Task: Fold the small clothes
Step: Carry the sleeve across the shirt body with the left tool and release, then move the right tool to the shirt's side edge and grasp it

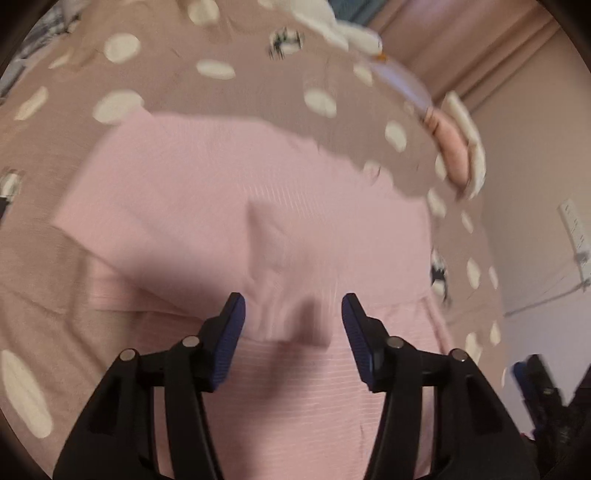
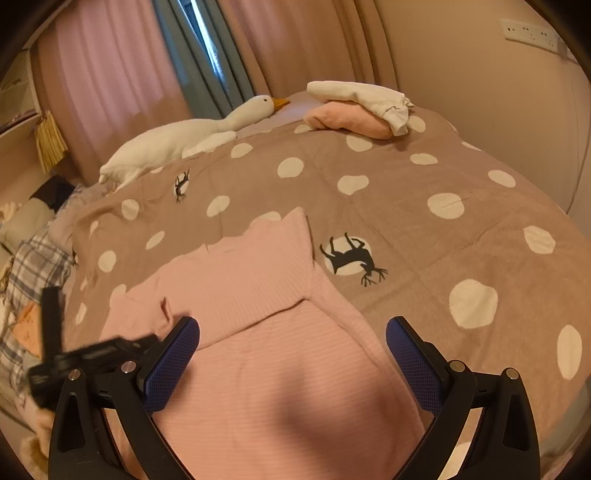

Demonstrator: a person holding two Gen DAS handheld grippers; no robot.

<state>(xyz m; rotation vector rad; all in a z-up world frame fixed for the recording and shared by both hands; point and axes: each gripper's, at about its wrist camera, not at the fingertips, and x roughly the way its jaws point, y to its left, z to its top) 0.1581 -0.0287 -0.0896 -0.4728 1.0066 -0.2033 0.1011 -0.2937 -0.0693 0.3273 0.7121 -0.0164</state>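
Observation:
A pink ribbed garment [image 1: 229, 192] lies spread on the dotted bed cover [image 1: 207, 96], with one side folded over its middle [image 2: 243, 280]. My left gripper [image 1: 293, 301] hovers low over it, open; a raised wrinkle of the pink cloth sits between its blue pads [image 1: 234, 332], which do not press on it. This view is blurred. My right gripper [image 2: 291, 323] stands wide open above the garment's near part, holding nothing. In the right wrist view, the left gripper [image 2: 92, 354] shows as a dark blur at the garment's left edge.
At the bed's far end a stack of pink and white folded clothes [image 2: 362, 110] lies beside a white goose plush [image 2: 192, 136]. Plaid clothes [image 2: 33, 266] are heaped at the left. Curtains [image 2: 122, 74] and a wall with a socket strip [image 2: 532, 33] stand behind.

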